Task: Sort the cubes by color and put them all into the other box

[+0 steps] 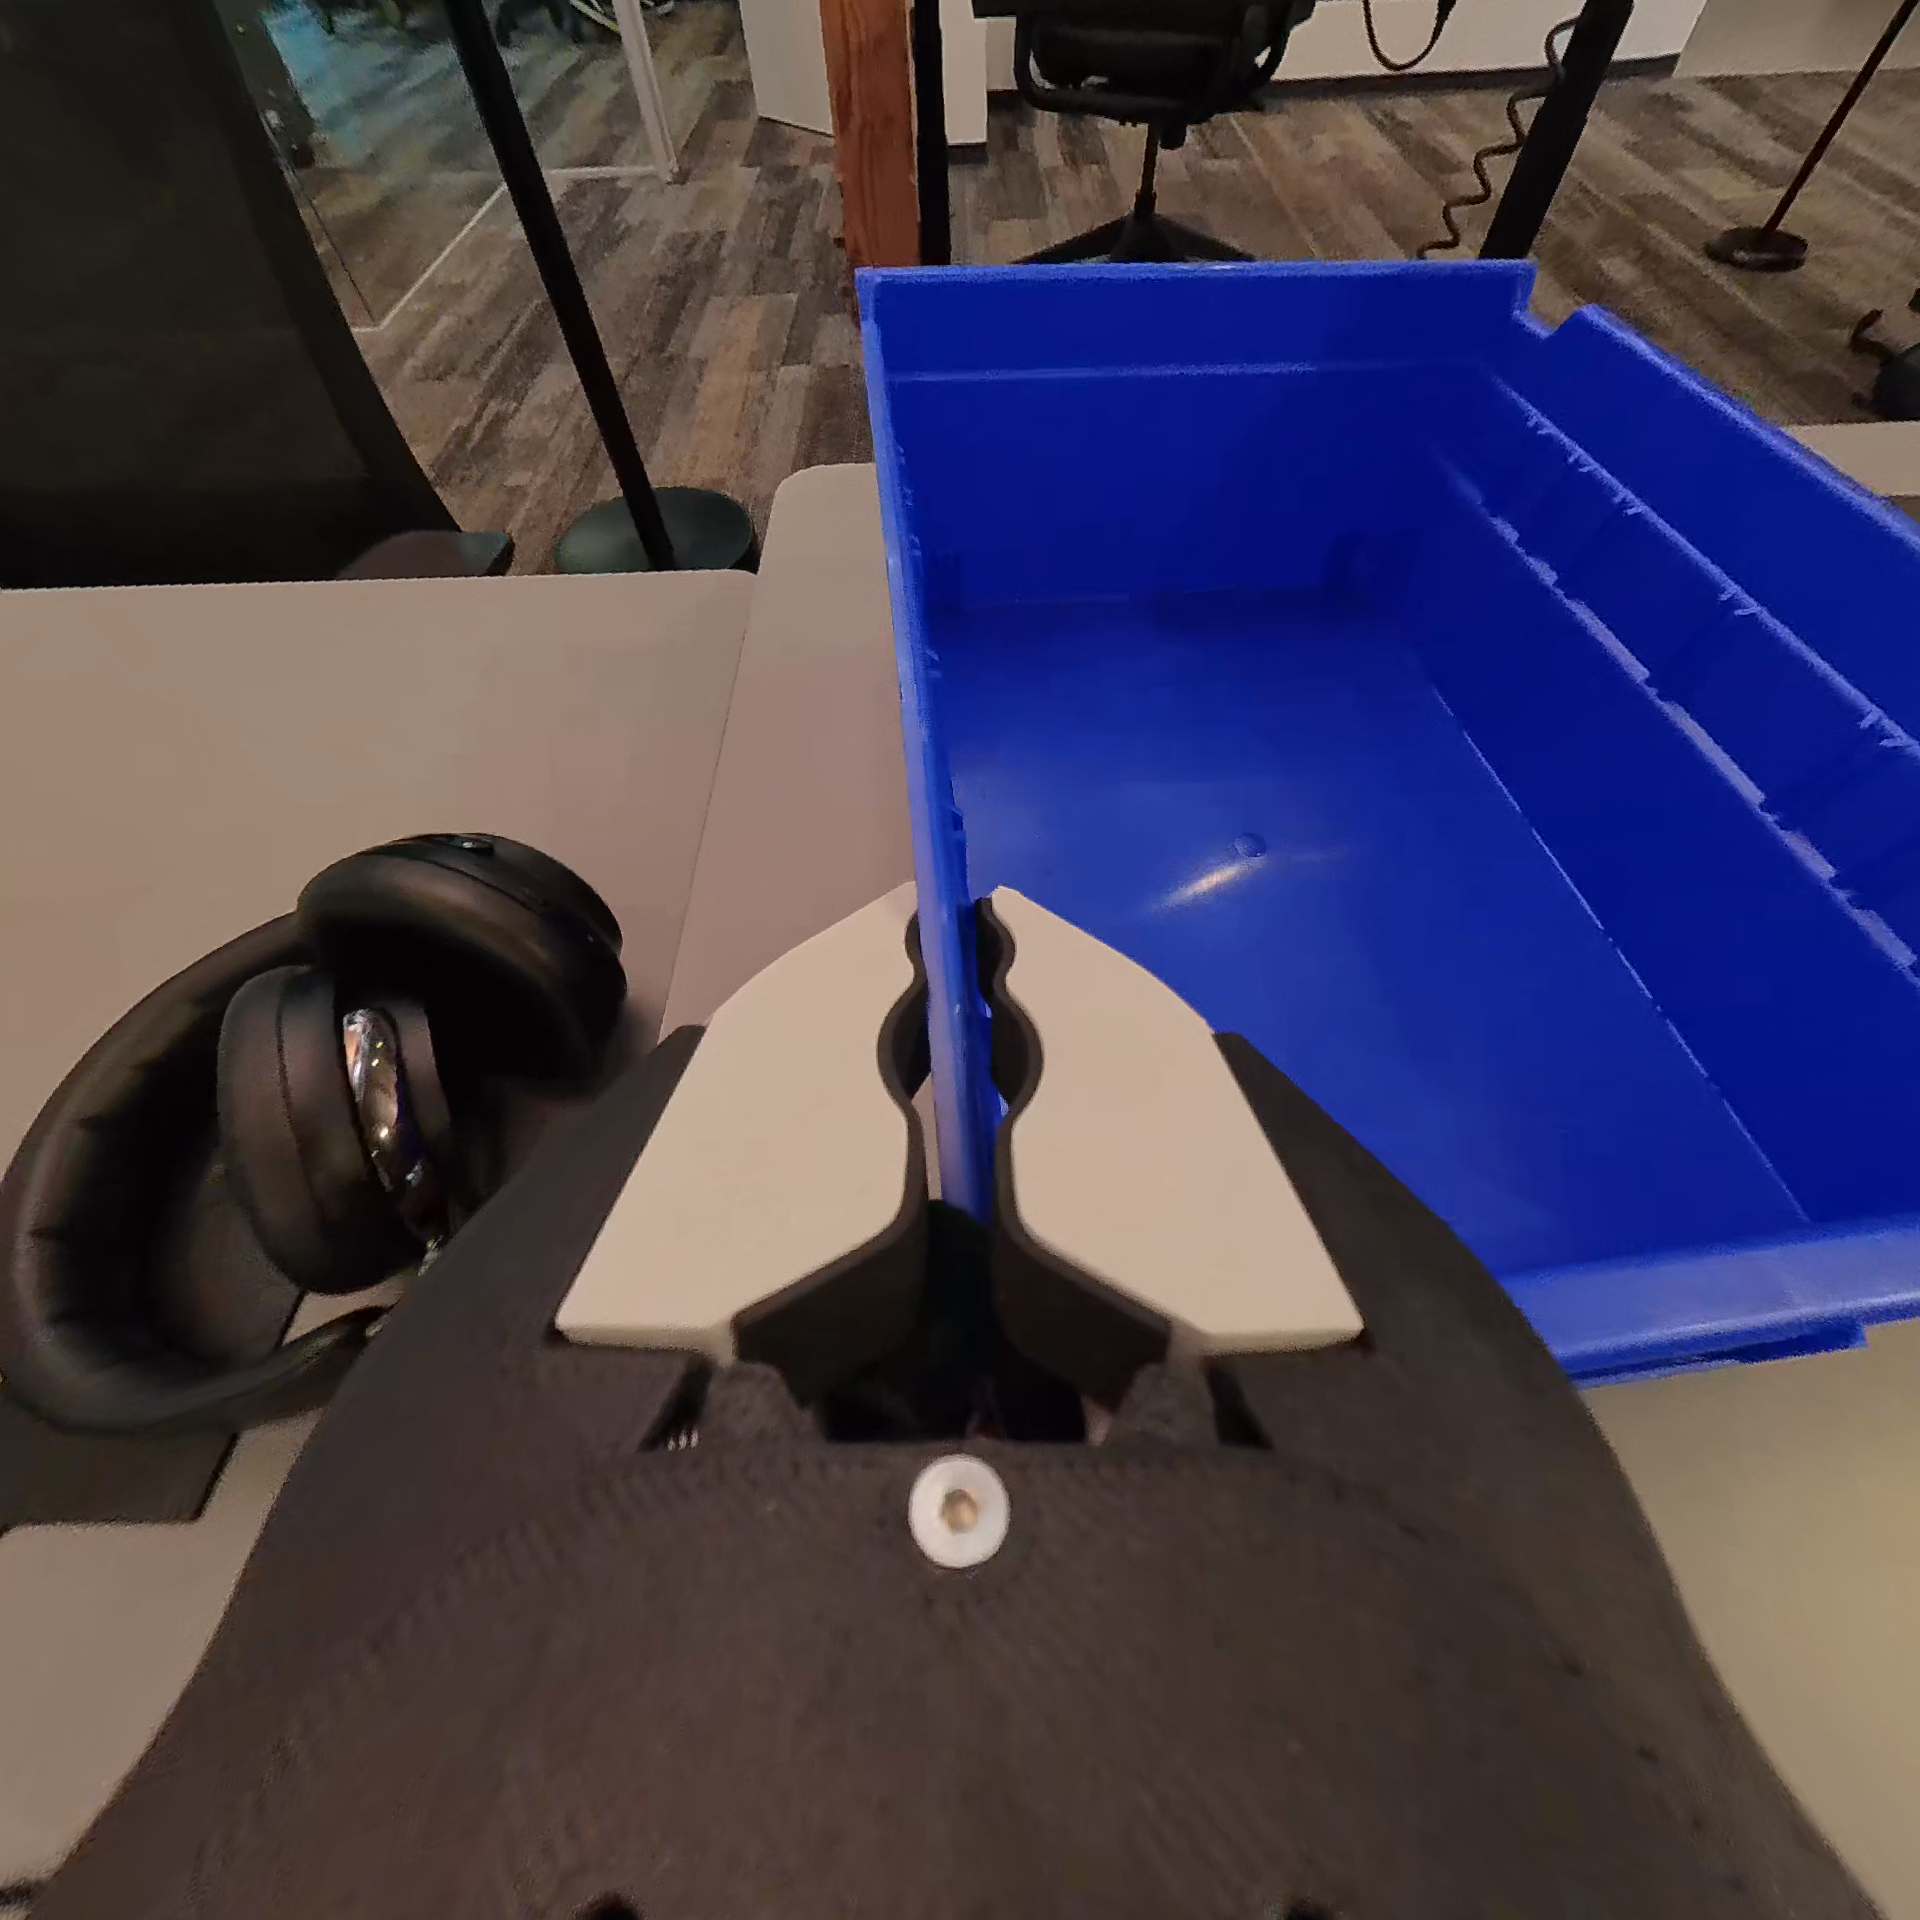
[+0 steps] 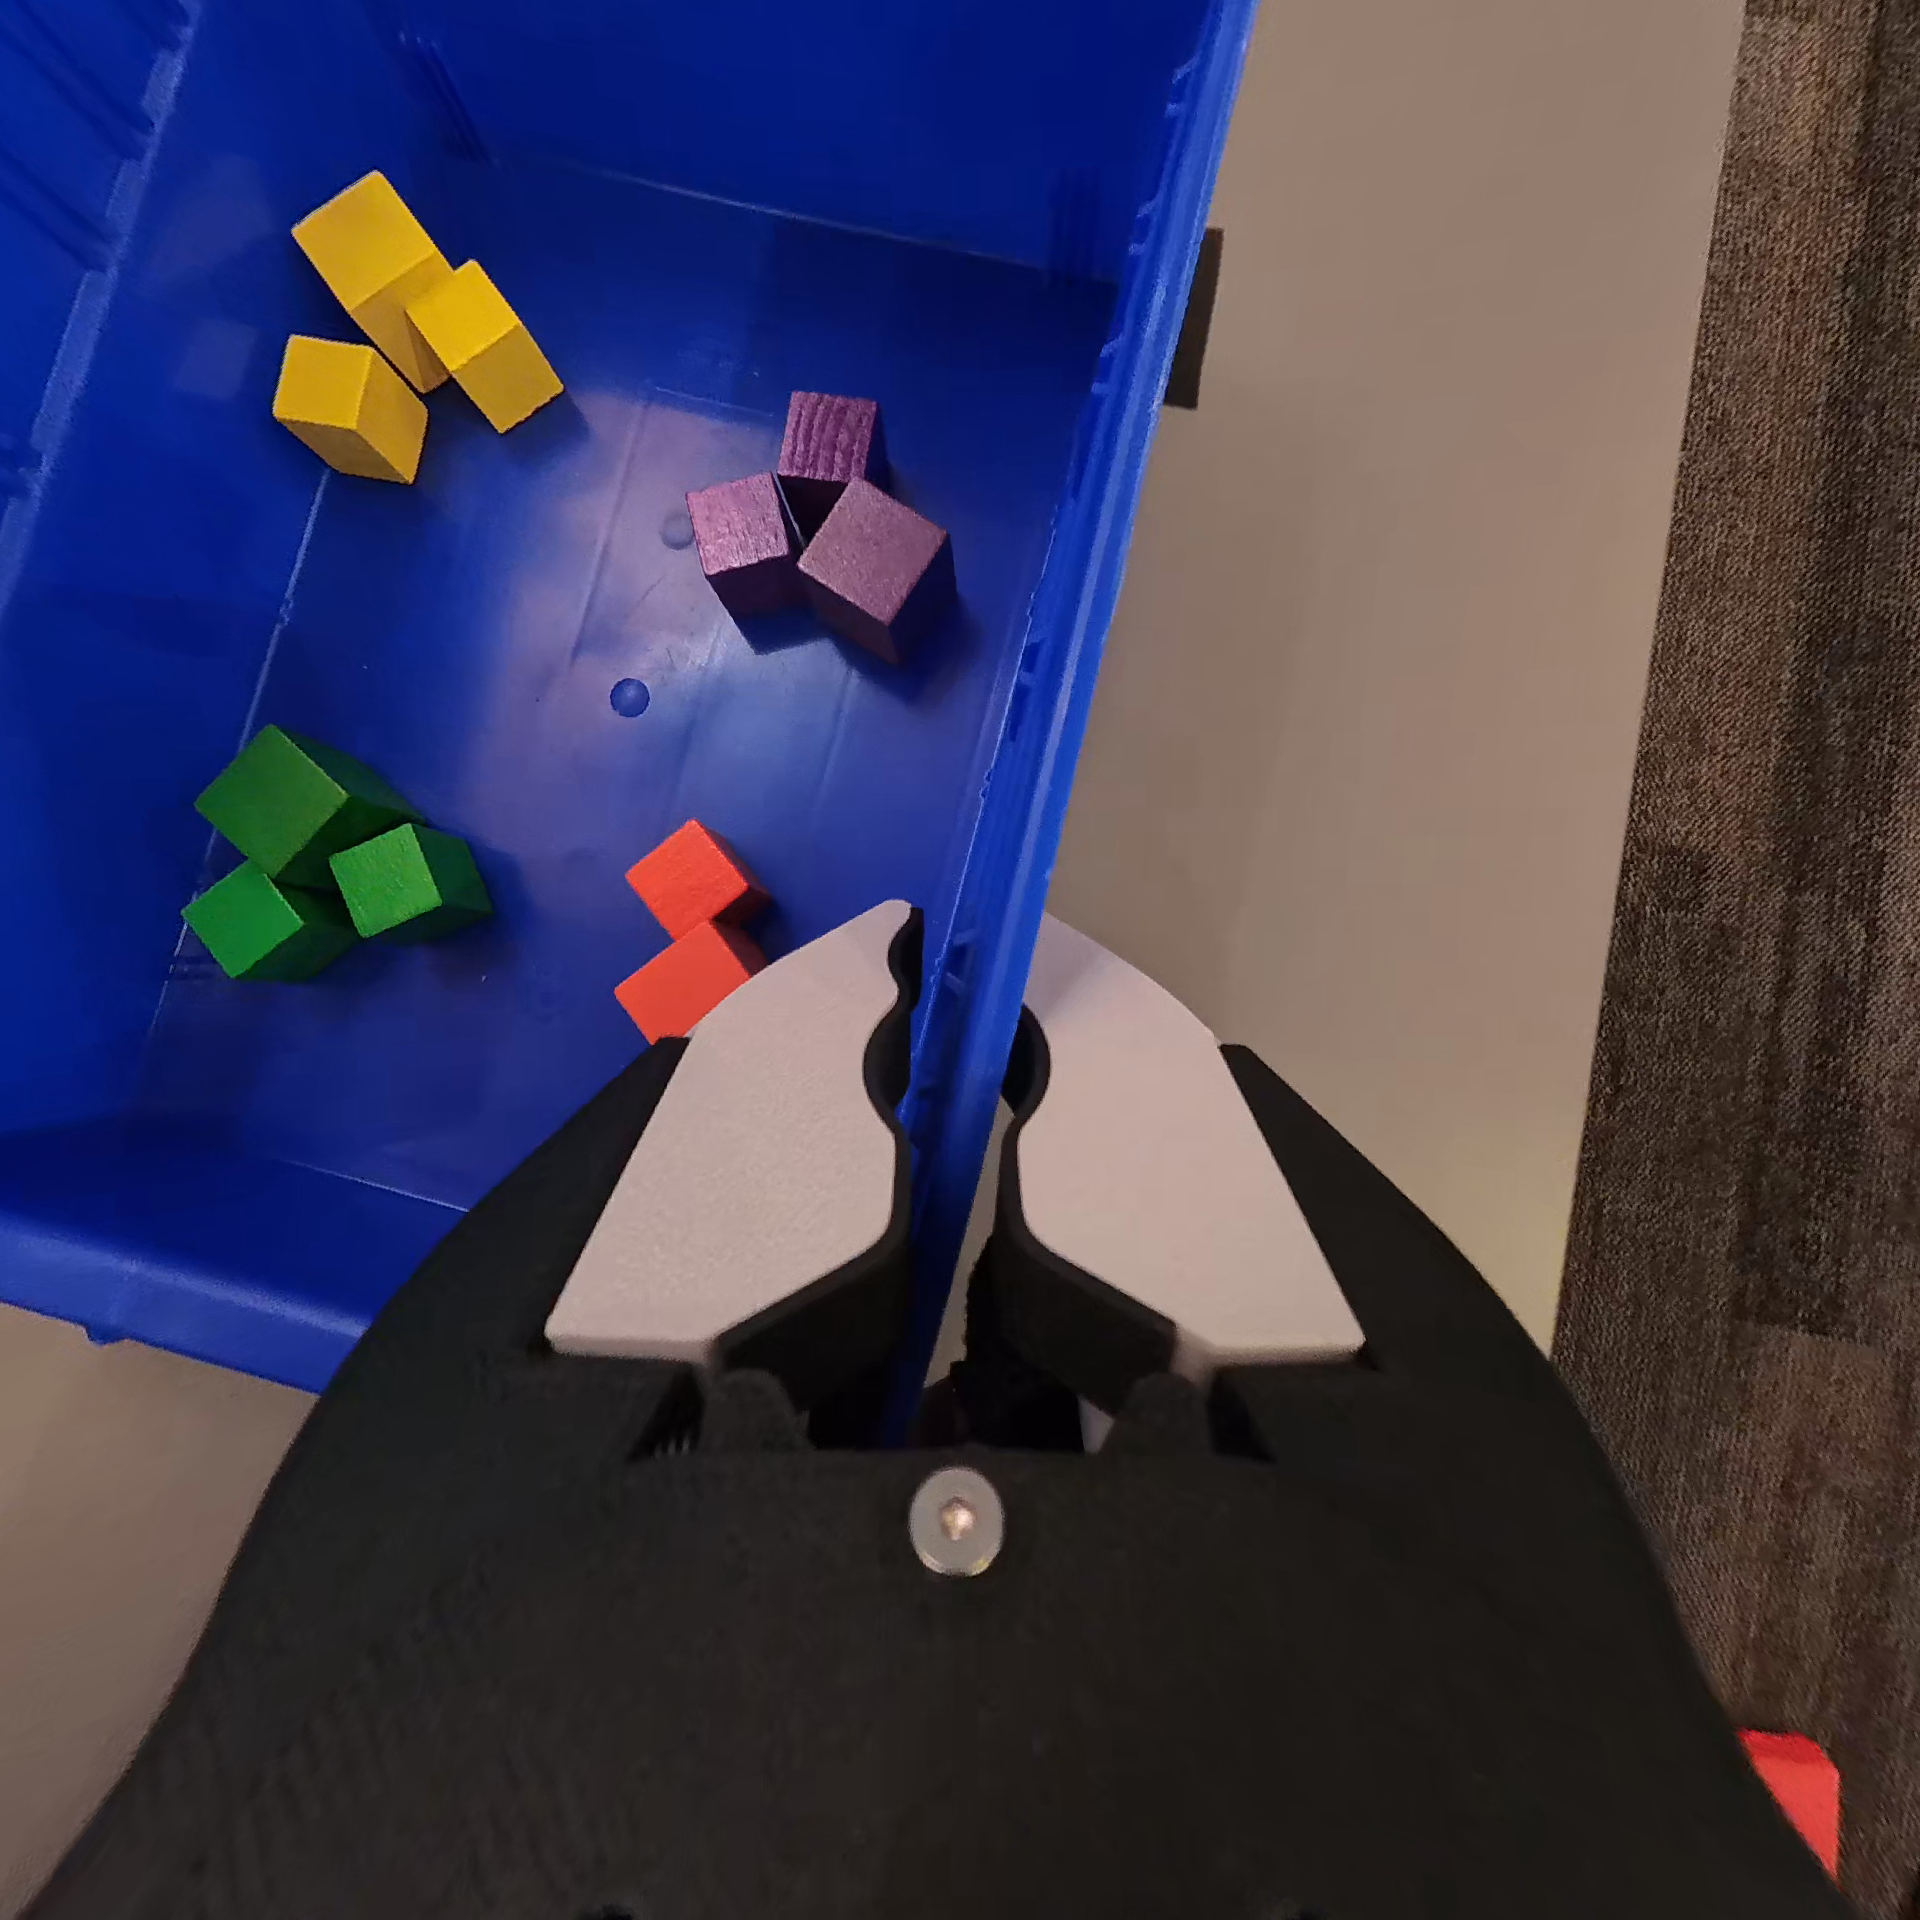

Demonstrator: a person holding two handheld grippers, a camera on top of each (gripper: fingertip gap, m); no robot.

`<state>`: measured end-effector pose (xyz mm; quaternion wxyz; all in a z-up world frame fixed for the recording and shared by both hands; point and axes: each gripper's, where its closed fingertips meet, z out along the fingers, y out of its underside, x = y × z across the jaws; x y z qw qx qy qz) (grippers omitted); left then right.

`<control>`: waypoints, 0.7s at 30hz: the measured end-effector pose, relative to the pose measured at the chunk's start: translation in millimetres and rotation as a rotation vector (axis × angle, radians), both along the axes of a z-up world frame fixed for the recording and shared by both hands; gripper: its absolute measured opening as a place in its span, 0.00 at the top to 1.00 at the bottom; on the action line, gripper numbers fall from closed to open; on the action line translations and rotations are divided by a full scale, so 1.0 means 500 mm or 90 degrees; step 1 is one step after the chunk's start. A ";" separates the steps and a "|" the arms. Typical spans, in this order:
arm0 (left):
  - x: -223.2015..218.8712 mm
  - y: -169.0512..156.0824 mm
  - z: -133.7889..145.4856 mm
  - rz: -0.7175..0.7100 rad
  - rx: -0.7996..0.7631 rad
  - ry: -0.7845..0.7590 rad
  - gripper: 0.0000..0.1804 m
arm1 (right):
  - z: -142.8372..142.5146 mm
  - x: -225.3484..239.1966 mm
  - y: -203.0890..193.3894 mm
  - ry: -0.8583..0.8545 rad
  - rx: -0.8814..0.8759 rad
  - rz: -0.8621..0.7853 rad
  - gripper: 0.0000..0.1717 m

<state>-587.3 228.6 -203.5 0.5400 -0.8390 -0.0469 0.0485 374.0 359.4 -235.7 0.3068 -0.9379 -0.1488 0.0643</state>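
Note:
In the left wrist view my left gripper (image 1: 956, 904) is shut on the left side wall (image 1: 948, 997) of an empty blue box (image 1: 1143, 488); one finger is outside the wall and one inside. In the right wrist view my right gripper (image 2: 971, 925) is shut on the right side wall (image 2: 997, 935) of a blue box (image 2: 1132, 416). In that box the cubes lie in groups by colour: yellow cubes (image 2: 416, 312), purple cubes (image 2: 821, 530), green cubes (image 2: 312, 852) and two red cubes (image 2: 691, 925) just left of my finger.
Black headphones (image 1: 312, 1091) lie on the grey table (image 1: 312, 727) left of the empty box. A red cube (image 2: 1792, 1787) sits at the lower right by the table edge, next to dark carpet (image 2: 1766, 727). Stand poles (image 1: 582, 312) and an office chair (image 1: 1153, 62) are beyond the table.

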 end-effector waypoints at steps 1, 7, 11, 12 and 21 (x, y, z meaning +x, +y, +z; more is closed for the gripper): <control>0.001 -0.010 0.003 -0.003 -0.005 0.001 0.97 | 0.000 -0.002 -0.006 -0.002 -0.001 0.004 0.93; 0.015 -0.075 0.014 -0.036 -0.023 -0.011 0.97 | 0.001 -0.017 -0.035 0.018 -0.019 0.040 0.94; 0.033 -0.117 0.011 -0.062 -0.031 -0.038 0.97 | 0.005 -0.029 -0.053 0.024 -0.027 0.064 0.94; 0.040 -0.126 0.012 -0.070 -0.034 -0.038 0.97 | 0.005 -0.033 -0.057 0.023 -0.029 0.074 0.94; 0.110 -0.188 0.048 -0.160 -0.069 -0.017 0.97 | 0.013 -0.059 -0.084 0.007 -0.057 0.172 0.95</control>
